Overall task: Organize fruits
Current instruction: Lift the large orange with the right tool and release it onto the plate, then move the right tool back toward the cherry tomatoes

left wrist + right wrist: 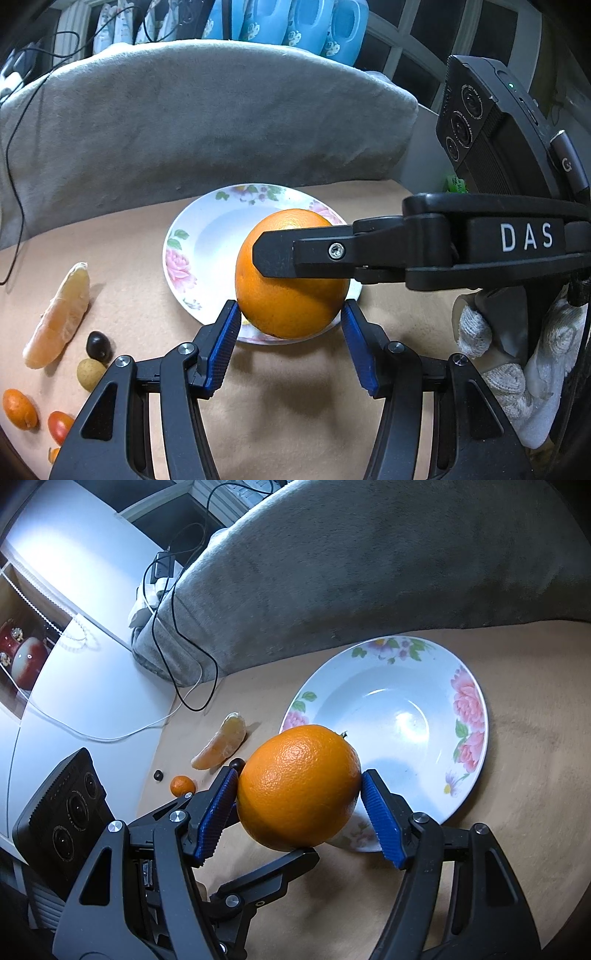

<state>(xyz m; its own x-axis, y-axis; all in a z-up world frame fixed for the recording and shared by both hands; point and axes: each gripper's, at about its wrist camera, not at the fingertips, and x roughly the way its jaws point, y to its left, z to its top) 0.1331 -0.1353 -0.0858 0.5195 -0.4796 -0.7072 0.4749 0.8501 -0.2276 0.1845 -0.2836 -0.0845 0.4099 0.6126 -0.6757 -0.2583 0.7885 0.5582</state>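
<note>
Large orange [299, 788] clamped between the blue pads of the right gripper [299, 794], raised over the near rim of a white floral plate [469, 701] on a tan table [517, 812]. Left gripper [291, 314] spread wide, pads flanking the same orange without clearly touching. Off to the left on the table: peeled citrus segment [59, 317], dark grape [98, 346], small kumquat [19, 408], cherry tomato [60, 426].
</note>
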